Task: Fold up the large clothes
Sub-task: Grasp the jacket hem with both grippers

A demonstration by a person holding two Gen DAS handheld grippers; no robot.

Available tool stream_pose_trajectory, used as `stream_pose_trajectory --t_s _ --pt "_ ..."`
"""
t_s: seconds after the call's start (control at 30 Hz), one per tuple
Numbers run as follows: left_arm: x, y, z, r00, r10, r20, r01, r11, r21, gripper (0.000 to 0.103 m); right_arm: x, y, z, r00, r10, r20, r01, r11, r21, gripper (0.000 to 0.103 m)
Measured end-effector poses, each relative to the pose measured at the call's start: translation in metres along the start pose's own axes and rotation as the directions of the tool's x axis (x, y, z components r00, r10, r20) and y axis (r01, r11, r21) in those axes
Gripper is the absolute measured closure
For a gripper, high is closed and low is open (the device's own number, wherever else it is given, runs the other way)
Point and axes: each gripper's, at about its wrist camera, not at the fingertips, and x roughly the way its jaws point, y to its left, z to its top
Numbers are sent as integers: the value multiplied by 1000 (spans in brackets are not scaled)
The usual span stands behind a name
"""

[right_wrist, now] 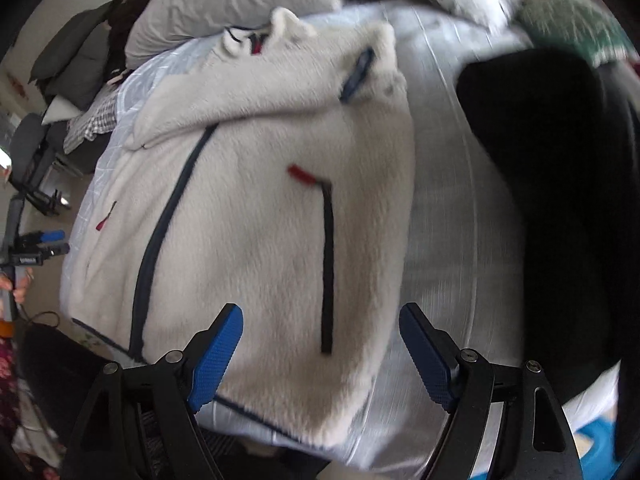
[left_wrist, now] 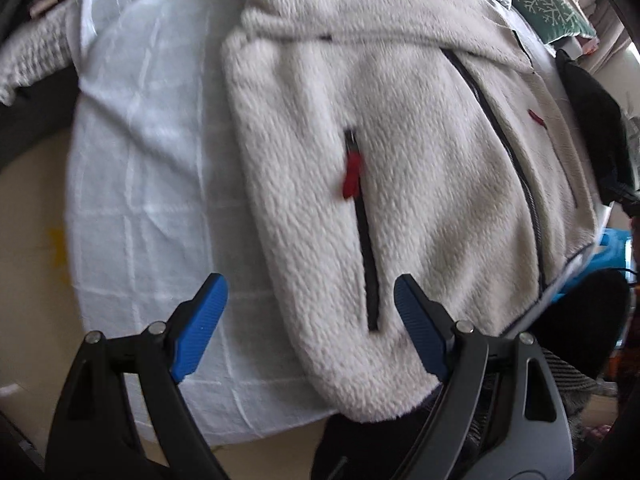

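**Both grippers hover open over the fleece jacket**

Left wrist view, nearest first: we see the left gripper released, blue pads spread wide, nothing clamped. Between the jaws lies the lower edge of the cream fleece jacket, not pinched as far as we can tell. A dark pocket zipper runs from 6 o'clock up toward centre, red pull tab at its top end. The jacket lies flat on a white sheet, which fills 9 o'clock. The main front zipper sits at 2 to 4 o'clock. A sleeve is folded across the chest around 12 o'clock. Farther out, a green patterned cushion at 1 o'clock.

Right wrist view: we see the right gripper also released, jaws wide, nothing gripped. The jacket's hem lies under it. The other pocket zipper runs from centre down toward 6 o'clock, with a red tab at its top. A black garment fills 3 o'clock, beside the jacket, apart from it. At 9 o'clock, the other gripper's blue tip and a hand on its handle. A grey pillow at 11 o'clock. Picture blurred.
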Motion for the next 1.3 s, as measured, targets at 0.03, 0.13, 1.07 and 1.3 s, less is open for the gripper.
stream_pose_trajectory --t_s 0.03,0.13,1.07,1.3 --pt "4 3 -3 1000 -27 -16 27 1000 -12 18 3 -4 -4 1000 7 -13 -7 1000 18 21" --pt "19 9 -12 993 -95 -65 92 994 -51 18 10 -9 -17 999 14 -39 -13 999 38 21" --pt "34 -9 -61 875 -471 -107 453 877 -160 82 61 1 -40 977 147 -152 -136 988 79 86" --pt "-22 -34 -35 905 -416 85 423 902 -86 84 21 36 -13 994 101 -30 -103 992 -67 88"
